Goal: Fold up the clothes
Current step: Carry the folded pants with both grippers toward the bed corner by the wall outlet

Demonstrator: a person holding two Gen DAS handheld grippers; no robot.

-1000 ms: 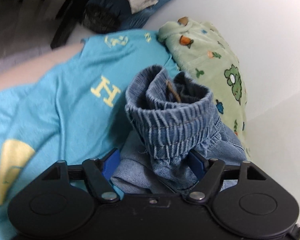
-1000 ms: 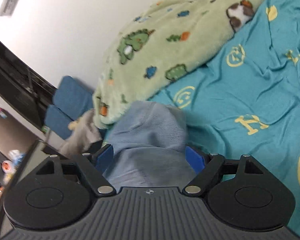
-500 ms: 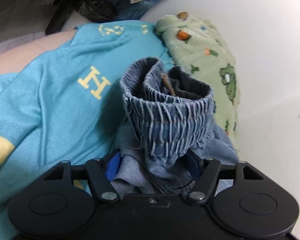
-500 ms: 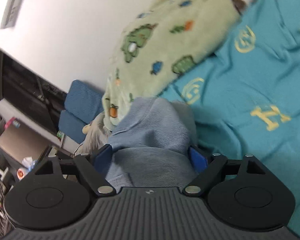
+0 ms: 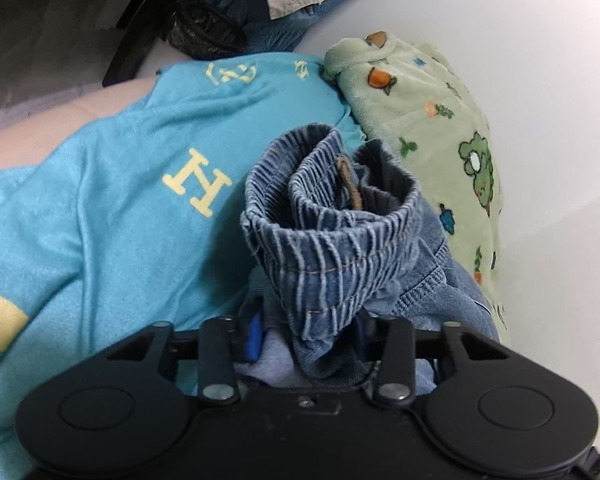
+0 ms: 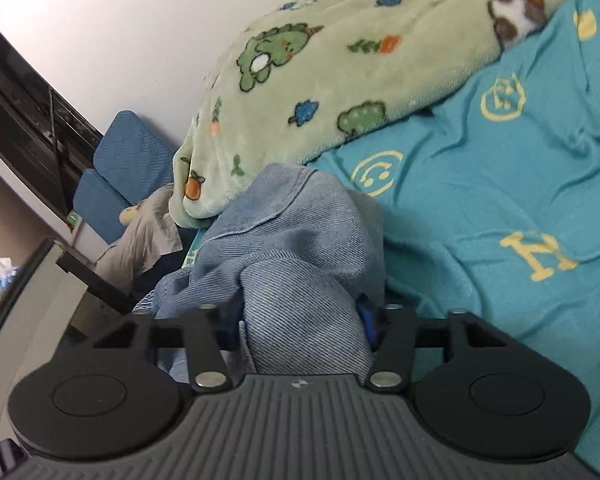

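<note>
A pair of blue denim jeans is held by both grippers above a bed. In the left wrist view my left gripper (image 5: 310, 330) is shut on the bunched elastic waistband of the jeans (image 5: 332, 236), which stands up in front of the camera. In the right wrist view my right gripper (image 6: 300, 320) is shut on a plain fold of the jeans (image 6: 296, 248); the cloth hides most of both blue pads.
A teal bedsheet with yellow letters and smileys (image 5: 112, 208) (image 6: 500, 184) covers the bed. A light green fleece blanket with cartoon prints (image 5: 432, 120) (image 6: 340, 72) lies along the white wall. Blue cushions (image 6: 128, 160) and dark furniture stand beyond the bed.
Both grippers have closed tighter on the jeans. The right gripper's cloth has bunched into folds, and the view has swung back toward the bed. The left view has shifted slightly.
</note>
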